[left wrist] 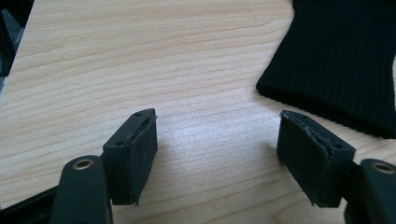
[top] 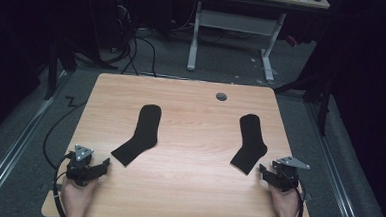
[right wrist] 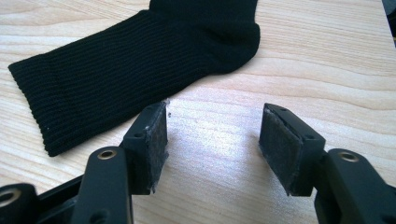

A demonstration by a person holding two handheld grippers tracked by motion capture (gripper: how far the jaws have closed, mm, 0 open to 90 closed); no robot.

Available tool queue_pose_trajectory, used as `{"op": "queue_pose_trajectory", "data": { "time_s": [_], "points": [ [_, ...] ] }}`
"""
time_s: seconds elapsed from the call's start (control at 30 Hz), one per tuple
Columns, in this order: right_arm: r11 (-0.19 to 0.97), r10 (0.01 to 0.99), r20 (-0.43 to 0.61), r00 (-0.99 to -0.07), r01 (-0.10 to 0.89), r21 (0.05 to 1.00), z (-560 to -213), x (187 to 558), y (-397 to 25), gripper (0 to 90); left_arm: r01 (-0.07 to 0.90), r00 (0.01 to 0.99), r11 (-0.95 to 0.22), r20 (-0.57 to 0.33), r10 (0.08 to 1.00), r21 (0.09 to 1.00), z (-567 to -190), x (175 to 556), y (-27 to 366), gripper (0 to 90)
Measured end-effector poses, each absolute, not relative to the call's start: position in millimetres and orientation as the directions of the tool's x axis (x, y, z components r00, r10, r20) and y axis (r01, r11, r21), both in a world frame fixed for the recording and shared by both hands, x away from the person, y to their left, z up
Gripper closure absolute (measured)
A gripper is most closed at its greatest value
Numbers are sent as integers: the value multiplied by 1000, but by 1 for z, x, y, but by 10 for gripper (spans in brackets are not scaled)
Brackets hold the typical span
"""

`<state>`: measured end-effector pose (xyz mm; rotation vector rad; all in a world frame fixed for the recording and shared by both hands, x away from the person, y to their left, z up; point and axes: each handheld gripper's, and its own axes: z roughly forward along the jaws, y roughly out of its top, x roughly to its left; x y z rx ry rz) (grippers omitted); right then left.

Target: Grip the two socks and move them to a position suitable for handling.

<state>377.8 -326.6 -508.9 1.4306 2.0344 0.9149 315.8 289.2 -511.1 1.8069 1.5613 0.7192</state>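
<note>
Two black socks lie flat on the wooden table (top: 189, 138). The left sock (top: 139, 134) has its cuff toward the near left; in the left gripper view its ribbed cuff (left wrist: 341, 60) is at the upper right. The right sock (top: 251, 142) has its cuff near my right gripper (top: 264, 172); in the right gripper view the right sock (right wrist: 135, 70) lies just beyond the left jaw. My left gripper (top: 104, 165) rests near the table's front left, a short way from the left sock's cuff. My left gripper (left wrist: 217, 140) and my right gripper (right wrist: 212, 133) stand open over bare wood.
A grey cable grommet (top: 221, 96) sits near the table's far edge. Beyond the table are a white desk frame (top: 233, 28) and floor cables (top: 133, 55). A black cable (top: 54, 131) trails off the table's left side.
</note>
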Motion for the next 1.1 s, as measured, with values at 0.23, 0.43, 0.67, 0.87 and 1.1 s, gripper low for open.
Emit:
{"op": "queue_pose_trajectory", "data": {
  "time_s": [0.23, 0.43, 0.67, 0.87, 1.1],
  "points": [
    [207, 952, -8, -307, 622, 755, -509, 379, -327, 485, 641, 147, -92, -5, 989, 762, -511, 316, 289, 294],
    [220, 948, -15, -318, 618, 755, -509, 379, -326, 446, 641, 149, -90, -8, 989, 762, -511, 316, 290, 294],
    [219, 949, -19, -316, 614, 758, -508, 378, -325, 569, 641, 150, -92, -8, 989, 762, -511, 316, 290, 290],
    [262, 941, -65, -333, 592, 762, -508, 375, -319, 631, 641, 149, -92, -7, 989, 762, -511, 316, 289, 290],
    [235, 939, -24, -344, 587, 775, -506, 374, -323, 632, 641, 149, -91, -7, 989, 762, -511, 316, 289, 290]
  ]
}}
